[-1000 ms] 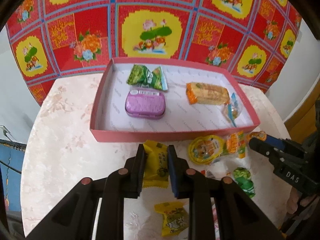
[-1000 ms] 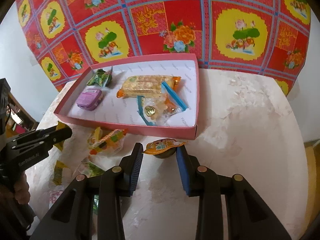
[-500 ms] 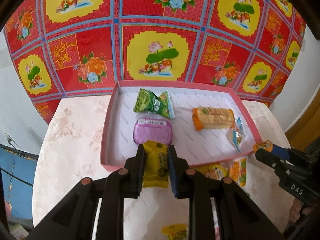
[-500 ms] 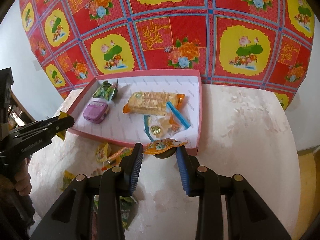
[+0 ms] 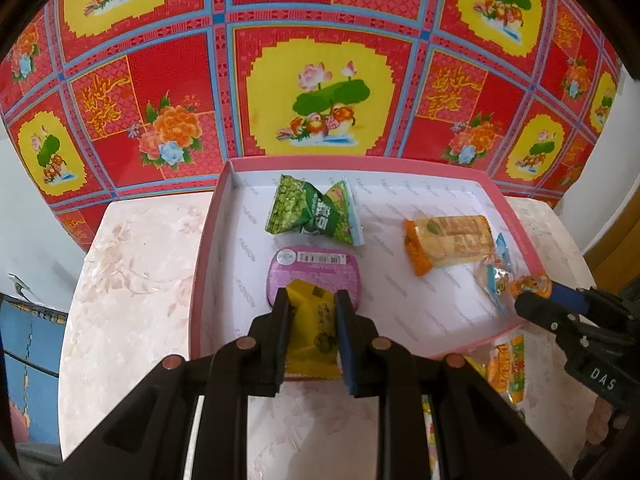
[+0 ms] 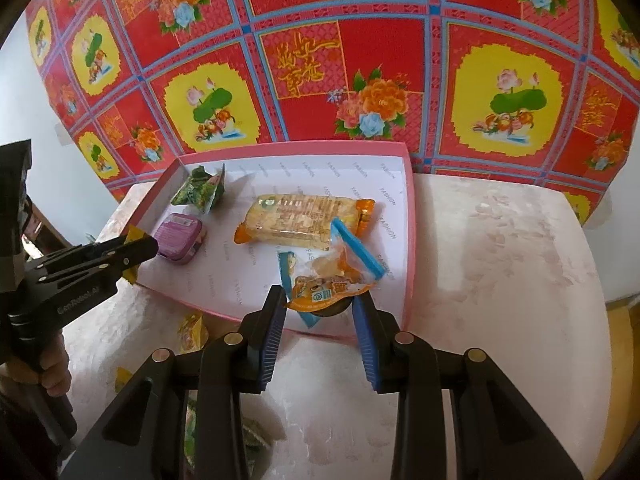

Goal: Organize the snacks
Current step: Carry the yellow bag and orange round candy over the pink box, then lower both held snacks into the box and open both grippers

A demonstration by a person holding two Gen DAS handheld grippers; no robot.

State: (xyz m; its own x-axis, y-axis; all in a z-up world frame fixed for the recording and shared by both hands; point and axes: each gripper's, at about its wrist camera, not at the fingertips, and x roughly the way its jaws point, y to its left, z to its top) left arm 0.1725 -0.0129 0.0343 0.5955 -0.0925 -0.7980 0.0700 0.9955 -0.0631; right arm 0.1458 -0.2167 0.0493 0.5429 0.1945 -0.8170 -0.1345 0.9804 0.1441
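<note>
Over pink box (image 5: 208, 240): both grippers moved fwd from table. L gripper (image 5: 310, 300) clamps yellow packet (image 5: 310, 332) above purple tin (image 5: 312, 270); R gripper (image 6: 320, 300) pinches jelly cup (image 6: 326, 294) over near-right corner. Release likely next.

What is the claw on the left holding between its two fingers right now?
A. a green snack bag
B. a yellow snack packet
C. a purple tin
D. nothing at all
B: the left claw is shut on a yellow snack packet, held over the near edge of the pink box, while the purple tin and green snack bag lie inside the box.
</note>
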